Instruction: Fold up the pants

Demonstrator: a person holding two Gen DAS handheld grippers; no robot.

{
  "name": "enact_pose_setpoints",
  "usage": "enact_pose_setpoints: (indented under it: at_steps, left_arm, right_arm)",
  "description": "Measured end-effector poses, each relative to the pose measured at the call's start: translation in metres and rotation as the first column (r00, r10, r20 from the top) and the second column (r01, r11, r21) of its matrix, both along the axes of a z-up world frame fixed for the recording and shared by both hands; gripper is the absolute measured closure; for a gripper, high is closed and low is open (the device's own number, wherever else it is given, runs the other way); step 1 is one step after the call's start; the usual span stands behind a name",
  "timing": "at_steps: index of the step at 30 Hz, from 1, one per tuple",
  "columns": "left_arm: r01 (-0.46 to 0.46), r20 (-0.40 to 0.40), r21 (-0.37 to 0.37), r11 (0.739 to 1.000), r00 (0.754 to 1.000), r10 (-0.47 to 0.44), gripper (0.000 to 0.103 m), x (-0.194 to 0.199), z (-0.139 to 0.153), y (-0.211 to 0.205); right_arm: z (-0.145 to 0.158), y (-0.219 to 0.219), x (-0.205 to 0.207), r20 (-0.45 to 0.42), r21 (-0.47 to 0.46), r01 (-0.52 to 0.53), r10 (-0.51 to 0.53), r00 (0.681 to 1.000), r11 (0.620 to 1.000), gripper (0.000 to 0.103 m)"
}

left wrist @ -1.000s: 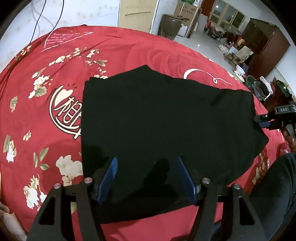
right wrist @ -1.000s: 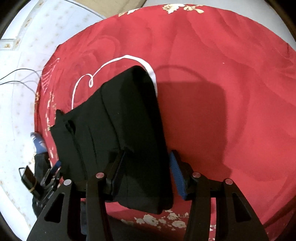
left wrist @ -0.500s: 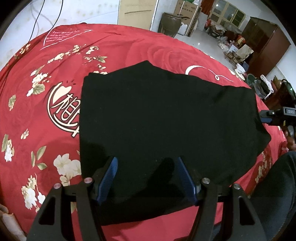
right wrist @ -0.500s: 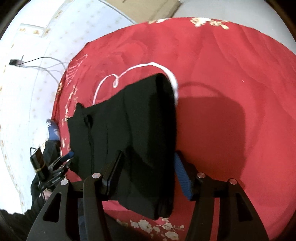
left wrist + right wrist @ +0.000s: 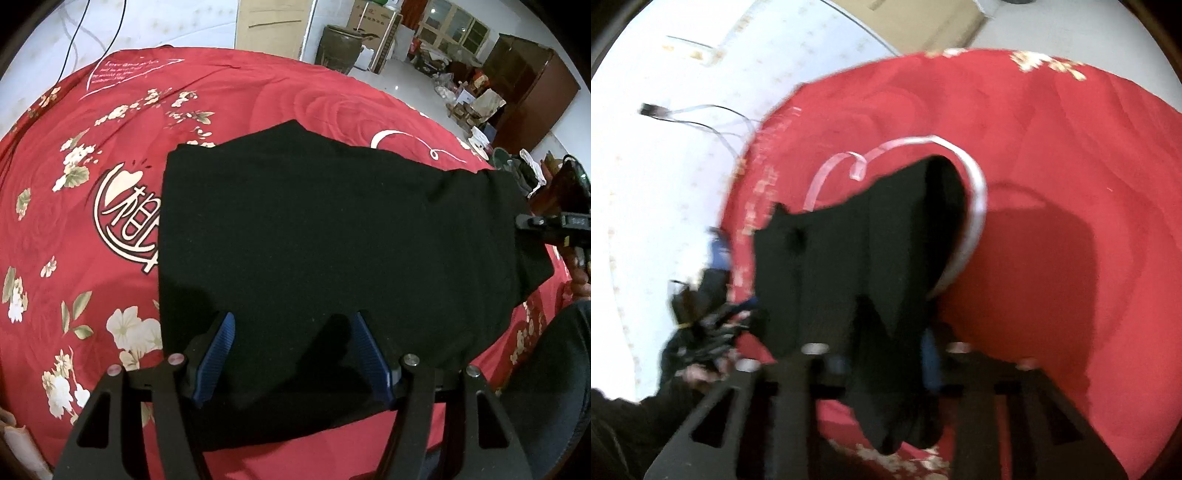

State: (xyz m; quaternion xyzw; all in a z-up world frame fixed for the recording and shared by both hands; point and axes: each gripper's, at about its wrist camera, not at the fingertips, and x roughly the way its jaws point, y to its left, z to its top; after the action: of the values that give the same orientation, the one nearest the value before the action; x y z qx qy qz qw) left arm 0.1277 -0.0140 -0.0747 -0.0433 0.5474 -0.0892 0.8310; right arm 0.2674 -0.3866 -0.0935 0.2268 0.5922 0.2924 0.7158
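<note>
My right gripper [image 5: 882,365] has just been closing on the near edge of the black pants [image 5: 864,258], red bedspread [image 5: 1052,221] spreading beyond.

The left gripper [image 5: 291,356] is a matt black plastic frame whose two fingers [image 5: 216,356] carry ribbed blue pads on their inner faces. Behind each finger sit two round silver screw heads, and further back the frame splits into flat black struts with slot-shaped cut-outs. The right gripper [image 5: 886,363], blurred in its own view, has the same black struts, silver screws and blue pads. Beside the left fingers, at the frame's edge, a dark trouser leg [image 5: 554,387] shows.
</note>
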Motion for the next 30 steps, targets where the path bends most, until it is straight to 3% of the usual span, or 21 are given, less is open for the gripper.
enact_pose_setpoints:
  at_steps: [3,5,7,14,23,30]
  left_arm:
    - [0.006,0.0,0.013,1.0,1.0,-0.006,0.034,0.0,0.0,-0.003]
    - [0.003,-0.002,0.007,1.0,1.0,-0.003,0.034,-0.001,0.003,-0.001]
    - [-0.009,0.001,0.002,1.0,1.0,0.009,0.034,-0.001,0.005,0.002]
    - [-0.058,0.018,-0.009,0.998,0.998,0.058,0.034,-0.006,0.018,0.021]
    - [-0.186,0.042,-0.043,0.982,0.981,0.187,0.034,-0.023,0.039,0.068]
    - [-0.27,0.03,-0.059,0.961,0.962,0.272,0.034,-0.027,0.041,0.096]
  right_arm:
    - [-0.017,0.006,0.007,-0.046,-0.108,-0.005,0.0,0.999,0.994,0.082]
    - [-0.014,0.006,0.009,-0.053,-0.096,-0.001,-0.004,0.999,0.995,0.083]
    - [-0.001,0.011,0.006,-0.03,-0.071,-0.026,0.024,0.999,0.997,0.089]
    - [0.052,0.042,0.001,0.023,-0.085,-0.034,0.036,0.999,0.996,0.089]
    - [0.114,0.126,-0.012,0.093,-0.094,-0.086,0.094,0.991,0.992,0.089]
    - [0.099,0.212,-0.007,0.051,-0.104,-0.162,0.168,0.984,0.981,0.089]
